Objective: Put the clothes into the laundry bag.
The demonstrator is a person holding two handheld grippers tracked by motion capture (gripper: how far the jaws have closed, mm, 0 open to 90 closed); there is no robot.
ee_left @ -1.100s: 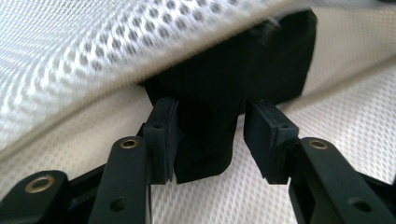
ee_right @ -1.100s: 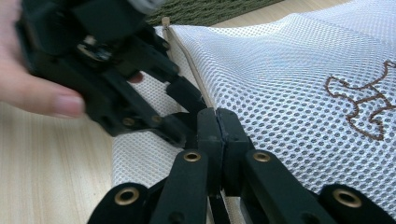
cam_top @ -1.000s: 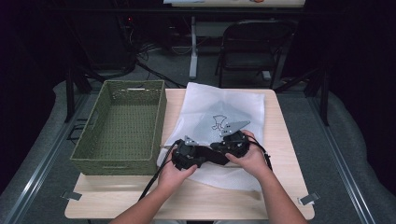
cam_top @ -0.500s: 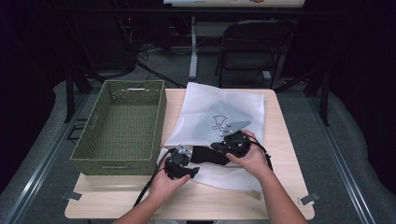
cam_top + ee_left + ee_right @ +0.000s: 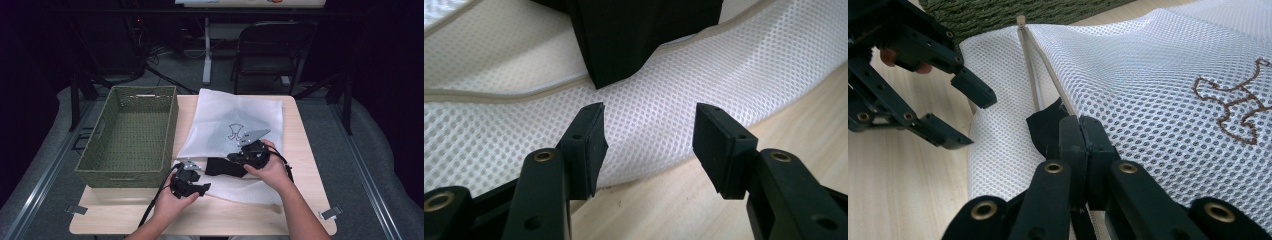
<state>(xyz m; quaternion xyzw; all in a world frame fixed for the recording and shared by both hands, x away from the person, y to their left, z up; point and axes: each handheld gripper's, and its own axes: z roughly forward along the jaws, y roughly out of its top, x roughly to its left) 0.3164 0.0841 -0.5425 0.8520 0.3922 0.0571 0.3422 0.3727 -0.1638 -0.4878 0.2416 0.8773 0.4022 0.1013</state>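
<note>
Where the high view blurs, left hand-held gripper (image 5: 649,140) perhaps agape.

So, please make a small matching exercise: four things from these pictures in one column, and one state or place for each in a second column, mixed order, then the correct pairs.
Things:
1. left gripper
2. right gripper
3. green basket
4. white mesh bag

States or places:
A. at the left part of the table
B. fingers open, holding nothing
C. lies flat, with a brown figure on it
D. fingers shut on the black cloth

Pairs: 1-B, 2-D, 3-A, 4-C
</note>
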